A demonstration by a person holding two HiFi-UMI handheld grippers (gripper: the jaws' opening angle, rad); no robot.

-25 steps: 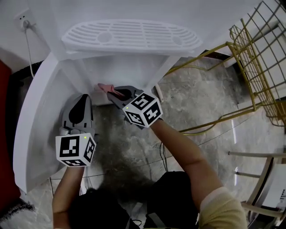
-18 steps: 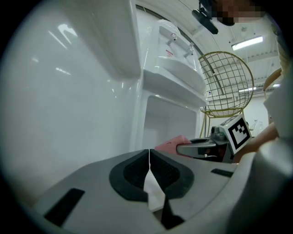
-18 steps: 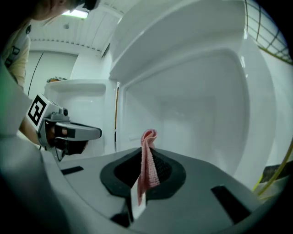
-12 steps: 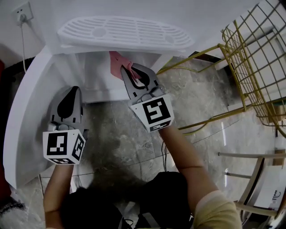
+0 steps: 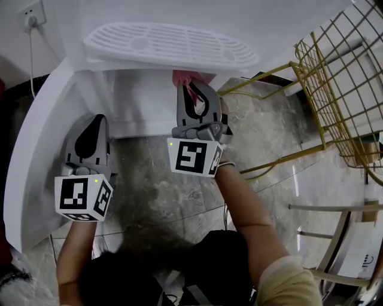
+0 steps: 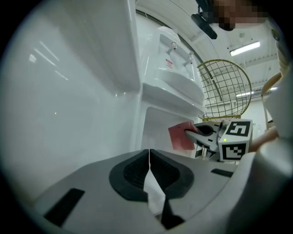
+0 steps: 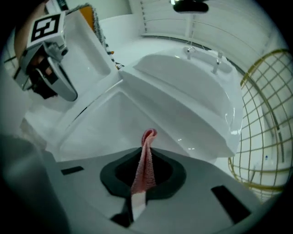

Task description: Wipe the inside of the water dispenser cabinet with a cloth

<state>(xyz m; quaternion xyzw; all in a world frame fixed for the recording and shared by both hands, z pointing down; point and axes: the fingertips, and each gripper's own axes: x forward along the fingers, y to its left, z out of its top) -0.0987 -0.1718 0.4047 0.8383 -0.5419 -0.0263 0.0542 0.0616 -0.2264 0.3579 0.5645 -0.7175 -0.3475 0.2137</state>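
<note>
The white water dispenser (image 5: 170,45) stands ahead, its lower cabinet (image 5: 134,98) open and the door (image 5: 36,149) swung out to the left. My right gripper (image 5: 194,86) is shut on a pink cloth (image 5: 183,76) at the upper right of the cabinet opening, just under the drip tray. In the right gripper view the cloth (image 7: 145,160) stands pinched between the jaws in front of the cabinet's white inner wall (image 7: 114,123). My left gripper (image 5: 93,128) is shut and empty, low beside the open door. The left gripper view shows the cloth (image 6: 181,136) and the right gripper (image 6: 201,133).
A gold wire rack (image 5: 341,89) stands close on the right, its legs (image 5: 281,161) reaching toward the dispenser. A wall socket with a cable (image 5: 30,15) is at the top left. Grey stone floor (image 5: 167,179) lies below, and a metal frame (image 5: 347,239) is at the lower right.
The right gripper has carried the pink cloth from the lower left of the cabinet opening up and to the right. The left gripper has barely moved.
</note>
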